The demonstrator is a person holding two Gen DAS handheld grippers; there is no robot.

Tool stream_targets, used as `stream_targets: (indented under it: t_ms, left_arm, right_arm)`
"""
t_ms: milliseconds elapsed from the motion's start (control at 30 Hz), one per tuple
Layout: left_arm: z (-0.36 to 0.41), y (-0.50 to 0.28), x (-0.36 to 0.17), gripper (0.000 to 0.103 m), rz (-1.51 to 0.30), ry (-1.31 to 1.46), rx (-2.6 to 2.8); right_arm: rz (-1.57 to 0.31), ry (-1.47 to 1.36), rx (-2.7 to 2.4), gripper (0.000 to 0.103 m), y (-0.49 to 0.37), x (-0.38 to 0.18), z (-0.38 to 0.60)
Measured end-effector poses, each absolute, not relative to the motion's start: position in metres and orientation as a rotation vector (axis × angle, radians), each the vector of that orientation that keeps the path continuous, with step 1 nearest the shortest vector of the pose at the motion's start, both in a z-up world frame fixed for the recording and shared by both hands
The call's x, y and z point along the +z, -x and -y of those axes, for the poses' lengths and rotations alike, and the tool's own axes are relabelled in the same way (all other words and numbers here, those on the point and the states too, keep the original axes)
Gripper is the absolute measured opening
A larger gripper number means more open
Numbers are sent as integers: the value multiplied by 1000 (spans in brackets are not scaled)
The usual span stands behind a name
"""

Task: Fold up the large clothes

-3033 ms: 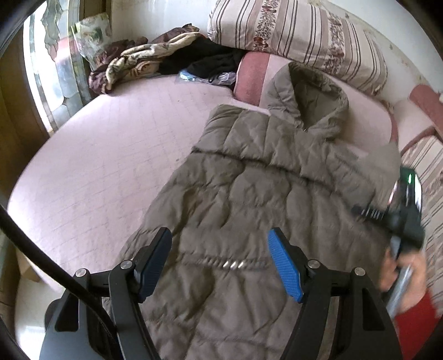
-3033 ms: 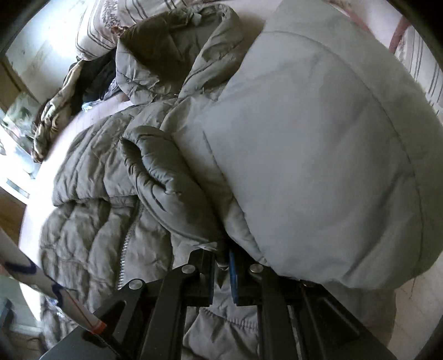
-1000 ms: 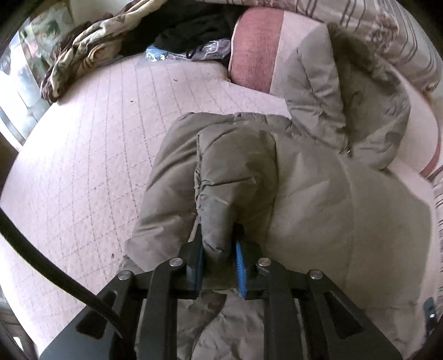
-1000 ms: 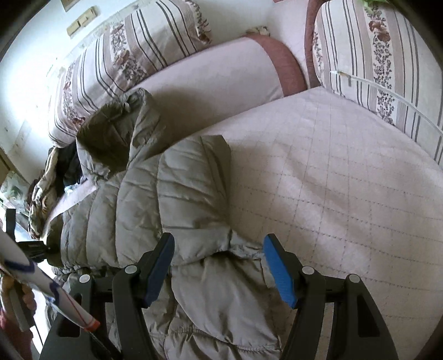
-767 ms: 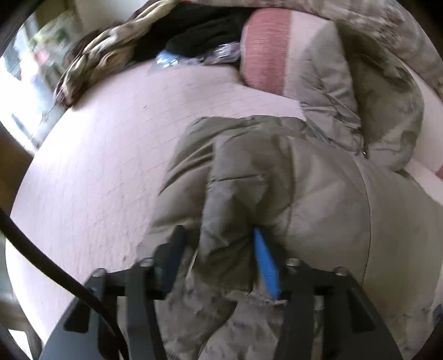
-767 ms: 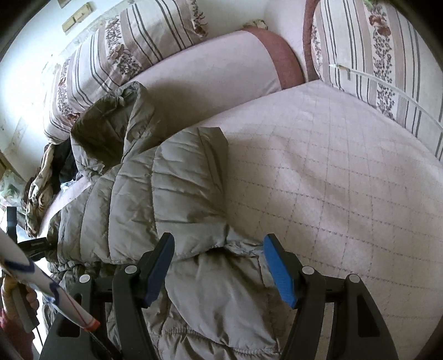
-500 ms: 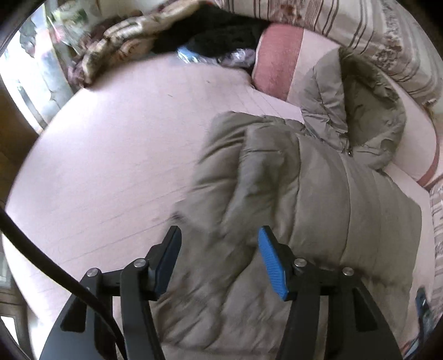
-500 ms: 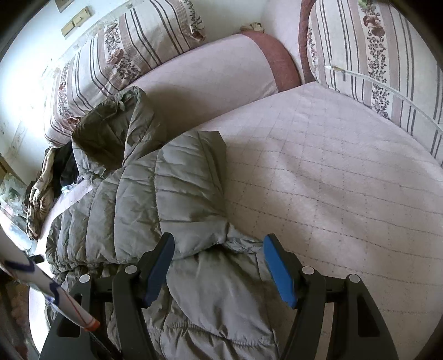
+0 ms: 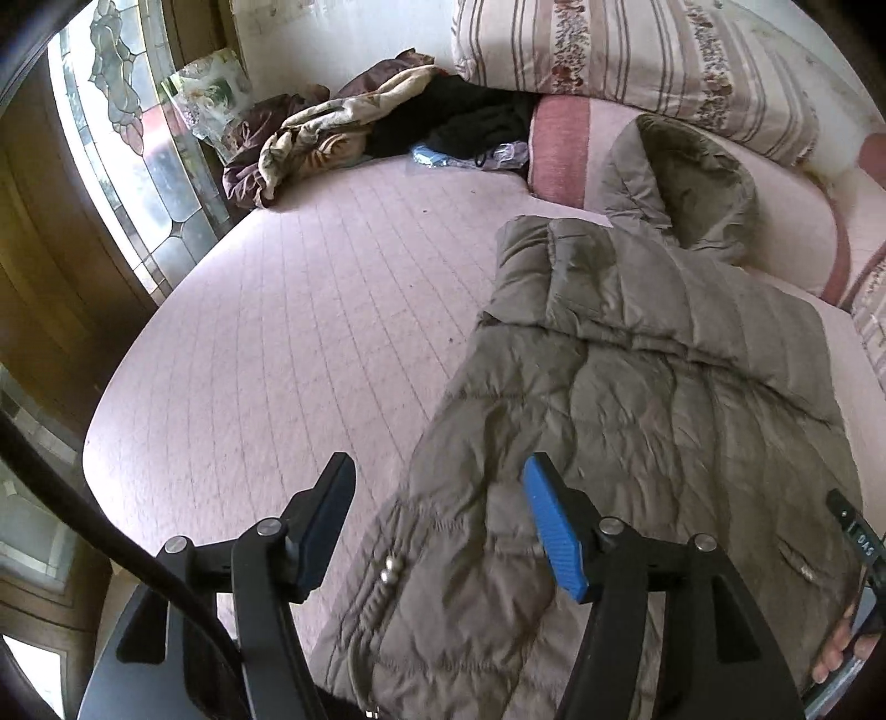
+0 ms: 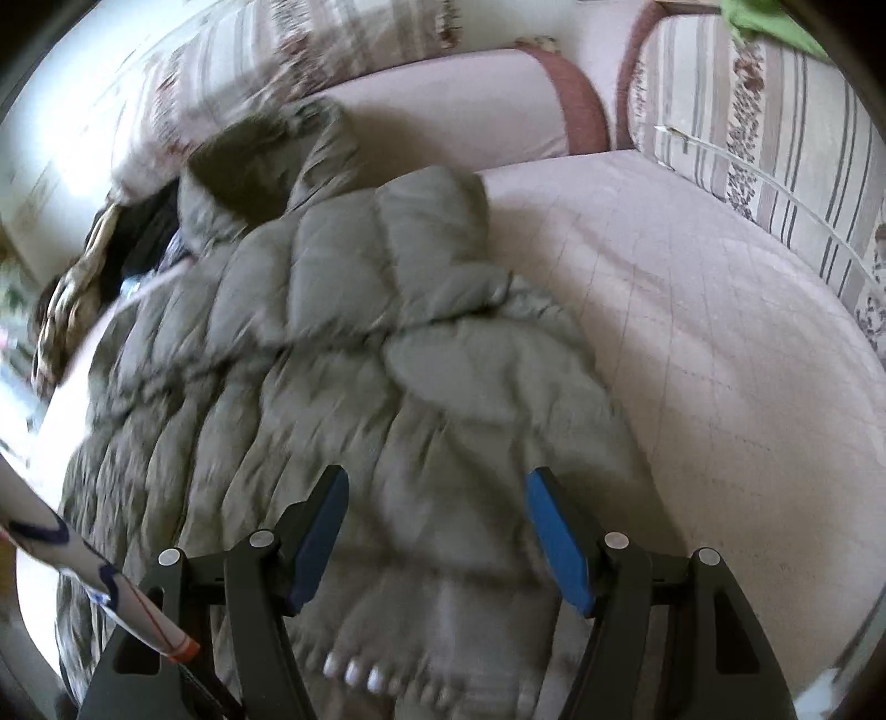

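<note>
A lived-in home: a quilted pink mattress (image 9: 288, 310) fills the frame, striped floral cushions (image 9: 626, 50) line the top, rumpled blankets (image 9: 310, 144) and a leaded-glass window (image 9: 127, 138) sit upper left.

Matt quilted puffer coat (image 9: 637, 399), pink stitched cloth mattress (image 9: 288, 332)

Both handheld tools share one build. The left gripper (image 9: 440, 520) has matte black angular plastic arms, silver round screw heads at the pivots and ribbed blue pads on its jaws; a thick black cable (image 9: 111, 543) curves past it. The right gripper (image 10: 437, 526) looks the same.
</note>
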State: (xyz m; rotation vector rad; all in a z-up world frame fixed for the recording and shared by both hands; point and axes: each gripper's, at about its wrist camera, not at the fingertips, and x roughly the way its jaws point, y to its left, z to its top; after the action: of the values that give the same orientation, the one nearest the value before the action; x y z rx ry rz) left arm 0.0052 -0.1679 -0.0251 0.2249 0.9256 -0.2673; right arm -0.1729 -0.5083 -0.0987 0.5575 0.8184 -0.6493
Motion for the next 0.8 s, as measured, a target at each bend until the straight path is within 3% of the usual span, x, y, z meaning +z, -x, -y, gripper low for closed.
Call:
stream_targets:
  t_ms: [233,500,800]
  left_arm:
    - [178,19,-23,66,-865,-247,-334]
    - [192,-12,-35,67,-898,-194,-401]
    - [216,-71,-64,67,-937,-141,-445]
  right_arm:
    - [-838,-388,-675,72,160,-56,484]
    - [-856,-310,-659,72,81,-22,465]
    - [-923,-299,-701,72,-42,-50,485]
